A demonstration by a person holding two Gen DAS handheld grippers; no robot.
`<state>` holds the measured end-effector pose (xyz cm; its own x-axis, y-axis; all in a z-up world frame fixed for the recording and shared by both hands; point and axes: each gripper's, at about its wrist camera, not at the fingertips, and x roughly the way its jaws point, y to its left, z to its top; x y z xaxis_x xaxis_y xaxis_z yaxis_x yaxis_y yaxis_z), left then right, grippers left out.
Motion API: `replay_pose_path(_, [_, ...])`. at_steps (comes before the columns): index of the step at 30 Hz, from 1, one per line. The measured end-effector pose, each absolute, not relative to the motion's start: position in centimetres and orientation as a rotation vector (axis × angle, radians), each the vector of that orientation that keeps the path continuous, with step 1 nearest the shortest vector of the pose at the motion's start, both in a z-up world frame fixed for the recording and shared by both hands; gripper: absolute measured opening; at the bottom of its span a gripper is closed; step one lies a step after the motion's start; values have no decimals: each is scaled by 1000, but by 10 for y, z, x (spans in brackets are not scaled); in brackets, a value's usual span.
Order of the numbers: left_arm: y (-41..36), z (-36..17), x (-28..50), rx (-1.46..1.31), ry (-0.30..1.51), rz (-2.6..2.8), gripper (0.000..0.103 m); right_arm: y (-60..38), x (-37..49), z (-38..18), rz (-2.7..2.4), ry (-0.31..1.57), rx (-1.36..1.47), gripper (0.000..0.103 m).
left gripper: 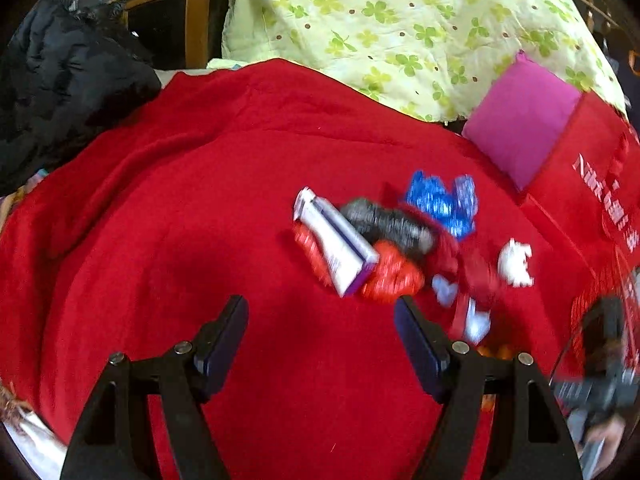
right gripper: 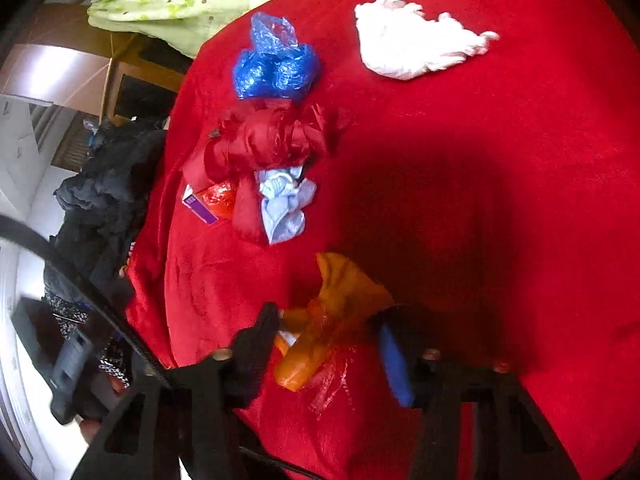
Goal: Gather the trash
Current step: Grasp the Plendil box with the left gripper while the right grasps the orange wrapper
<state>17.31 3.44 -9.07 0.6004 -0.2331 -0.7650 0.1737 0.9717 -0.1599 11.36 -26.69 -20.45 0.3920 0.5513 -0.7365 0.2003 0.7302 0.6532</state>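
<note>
Trash lies on a red blanket (left gripper: pixel 200 200). In the left wrist view I see a white and purple box (left gripper: pixel 336 240), a shiny red wrapper (left gripper: pixel 392 276), a dark crumpled piece (left gripper: pixel 388 226), a blue plastic bag (left gripper: pixel 444 200) and a white tissue (left gripper: pixel 516 262). My left gripper (left gripper: pixel 320 320) is open and empty, just short of the box. In the right wrist view my right gripper (right gripper: pixel 328 328) has its jaws around an orange plastic bag (right gripper: pixel 340 312); whether they grip it is unclear. Beyond lie a pale blue scrap (right gripper: pixel 286 208), red crumpled plastic (right gripper: pixel 264 140), the blue bag (right gripper: pixel 276 64) and the tissue (right gripper: pixel 412 36).
A red bag with white lettering (left gripper: pixel 592 200) and a magenta cushion (left gripper: pixel 520 116) lie at the right. A green clover-print quilt (left gripper: pixel 400 20) lies behind. Black clothing (left gripper: pixel 60 80) is heaped at the left, by a wooden cabinet (left gripper: pixel 172 12).
</note>
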Motion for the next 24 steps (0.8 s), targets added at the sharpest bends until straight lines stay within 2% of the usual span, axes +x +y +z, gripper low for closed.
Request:
replay_pose_path(5, [15, -100, 223, -138, 968, -231, 73, -267, 116, -199, 280, 1147, 691, 30])
replay_pose_path(7, [6, -109, 242, -160, 1018, -227, 54, -267, 113, -190, 286, 1126, 639, 29])
replay_pose_path(11, [-8, -120, 270, -179, 1080, -209, 46, -266, 108, -175, 300, 1077, 582, 29])
replay_pose_path(14, [-16, -128, 282, -150, 1117, -168, 36, -265, 109, -167, 305, 1055, 571, 29])
replay_pose_path(24, [-7, -150, 287, -122, 1204, -79, 34, -268, 103, -149, 351, 1012, 584, 29])
